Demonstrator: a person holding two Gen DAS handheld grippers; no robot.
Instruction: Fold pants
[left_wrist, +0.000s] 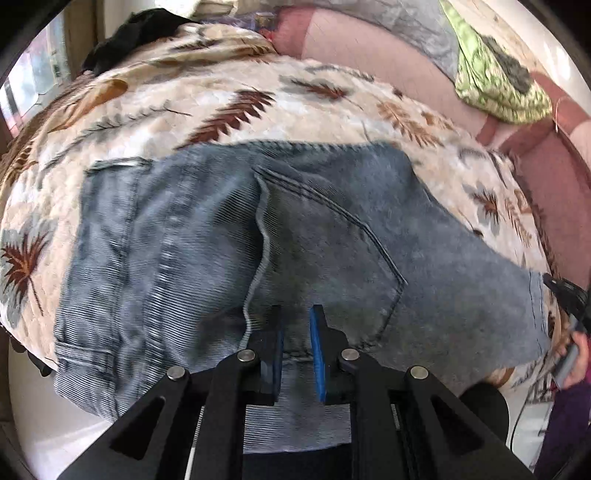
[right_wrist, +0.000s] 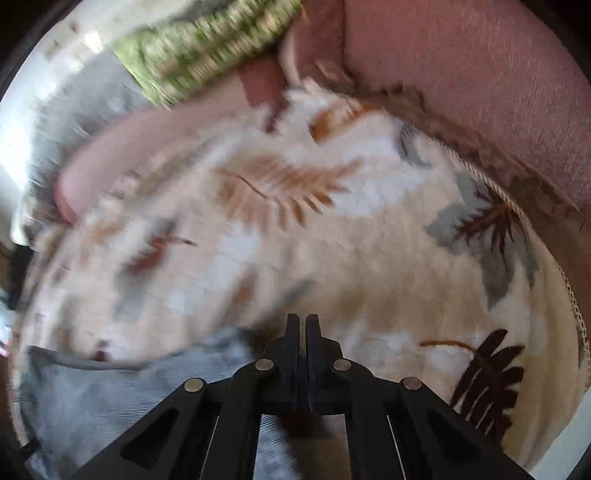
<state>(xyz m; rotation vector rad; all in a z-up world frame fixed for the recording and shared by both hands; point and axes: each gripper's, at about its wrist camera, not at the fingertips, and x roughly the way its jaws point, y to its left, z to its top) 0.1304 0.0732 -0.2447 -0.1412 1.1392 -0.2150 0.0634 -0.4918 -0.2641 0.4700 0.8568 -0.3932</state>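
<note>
Denim jeans (left_wrist: 207, 236) lie flat on a cream blanket (left_wrist: 155, 122) printed with brown and grey leaves, which covers a bed. In the left wrist view the jeans fill the middle: a back pocket (left_wrist: 332, 251) with curved stitching sits on the right half, a side seam runs down the left half, and a wavy folded edge runs between them toward the camera.

Left tongs (left_wrist: 296, 332), with blue pads, point steeply down at the jeans. A narrow gap shows between the pads, and denim is seen both through it and under the frame; whether a fold is pinched there cannot be told from this view, though the jaws stand nearly closed.

Right tongs (right_wrist: 303, 325) are fully closed, their black fingers pressed together over the blanket just past a pale blue edge of the jeans (right_wrist: 110, 398). This view is blurred, and whether any cloth is caught between the tips cannot be told.

Behind the blanket a pink sheet (left_wrist: 369, 48) and a green patterned cloth (left_wrist: 491, 85) lie near the bed's far side. A dark garment (left_wrist: 133, 37) rests at the far left corner.
</note>
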